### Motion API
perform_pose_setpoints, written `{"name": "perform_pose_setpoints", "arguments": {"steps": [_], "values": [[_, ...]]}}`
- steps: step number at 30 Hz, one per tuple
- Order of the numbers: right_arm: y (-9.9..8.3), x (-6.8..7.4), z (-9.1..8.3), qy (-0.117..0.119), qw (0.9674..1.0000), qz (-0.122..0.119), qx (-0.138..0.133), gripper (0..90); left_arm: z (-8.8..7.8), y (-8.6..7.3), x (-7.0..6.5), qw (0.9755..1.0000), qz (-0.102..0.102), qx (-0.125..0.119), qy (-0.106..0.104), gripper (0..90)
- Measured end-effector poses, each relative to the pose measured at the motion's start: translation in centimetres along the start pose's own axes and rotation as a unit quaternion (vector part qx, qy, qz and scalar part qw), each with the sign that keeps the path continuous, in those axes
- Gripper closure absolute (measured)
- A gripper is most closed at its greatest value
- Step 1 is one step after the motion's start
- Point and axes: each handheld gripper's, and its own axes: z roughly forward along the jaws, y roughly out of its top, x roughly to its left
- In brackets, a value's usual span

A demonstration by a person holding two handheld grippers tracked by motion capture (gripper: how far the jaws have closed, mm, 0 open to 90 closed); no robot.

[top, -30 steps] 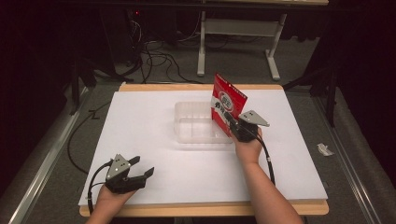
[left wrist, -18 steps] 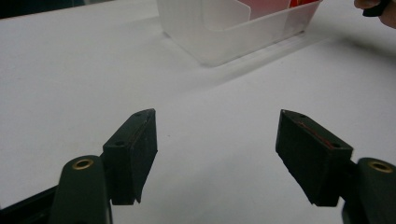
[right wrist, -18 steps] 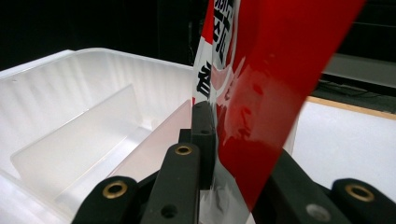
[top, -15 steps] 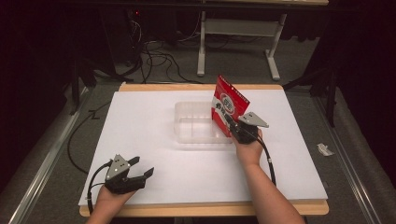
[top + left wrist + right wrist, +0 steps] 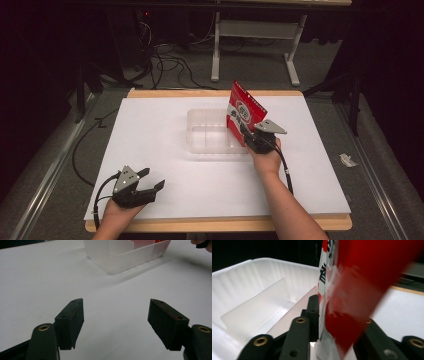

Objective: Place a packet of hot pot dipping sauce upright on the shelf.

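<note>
A red snack bag (image 5: 246, 111) stands upright over the right end of a clear plastic container (image 5: 210, 146) in the middle of the white table. My right gripper (image 5: 245, 132) is at the bag's lower edge. Its jaws have just been opening, and the bag (image 5: 359, 287) hangs blurred between them, loose from the pads. The container (image 5: 259, 292) lies just beyond the right gripper (image 5: 339, 313). My left gripper (image 5: 152, 179) rests near the table's front left corner. In its own view the left gripper (image 5: 116, 315) stands open over bare white surface, with the container (image 5: 130, 255) farther off.
A white board (image 5: 165, 125) covers the wooden table. The container has a thin divider wall (image 5: 254, 307) inside. Cables and a white table frame (image 5: 255, 30) lie on the dark floor behind. A small white scrap (image 5: 347, 160) lies on the floor at the right.
</note>
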Motion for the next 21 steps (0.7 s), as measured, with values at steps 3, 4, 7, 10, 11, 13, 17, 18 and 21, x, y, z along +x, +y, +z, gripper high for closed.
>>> {"name": "perform_pose_setpoints", "arguments": {"steps": [3,4,7,10,11,13,17,18,21], "values": [[0.1,-0.1,-0.1,0.006,1.0,0.001,0.005,67.6,0.2,-0.1,0.1,1.0,-0.002,0.001,0.001,29.7],[0.1,-0.2,-0.2,0.009,1.0,0.001,0.004,64.7,0.3,-0.1,0.0,1.0,-0.004,0.0,0.001,29.7],[0.2,-0.4,-0.4,0.008,0.9999,0.006,0.007,61.9,0.4,-0.2,-0.1,1.0,0.001,0.003,0.0,29.7],[0.3,-0.7,-0.6,0.01,0.9999,0.004,0.006,56.7,0.4,-0.3,-0.2,1.0,0.004,0.005,-0.001,29.6],[0.4,-0.7,-0.7,0.009,0.9999,0.004,0.005,55.0,0.4,-0.3,-0.2,1.0,0.004,0.005,-0.001,29.6],[0.5,-0.7,-1.0,0.009,1.0,0.002,0.001,51.6,0.4,-0.3,-0.3,1.0,0.004,0.007,-0.001,29.6],[1.1,-0.6,-1.2,0.022,0.9997,0.001,0.003,44.8,0.4,-0.3,-0.2,1.0,0.003,0.006,-0.002,29.6],[1.3,-0.6,-1.3,0.024,0.9997,-0.003,0.002,43.4,0.4,-0.3,-0.2,1.0,0.005,0.005,-0.001,29.6],[1.9,-0.4,-1.5,0.027,0.9996,-0.012,-0.001,39.4,0.4,-0.3,-0.2,1.0,0.002,0.004,-0.001,29.6]]}}
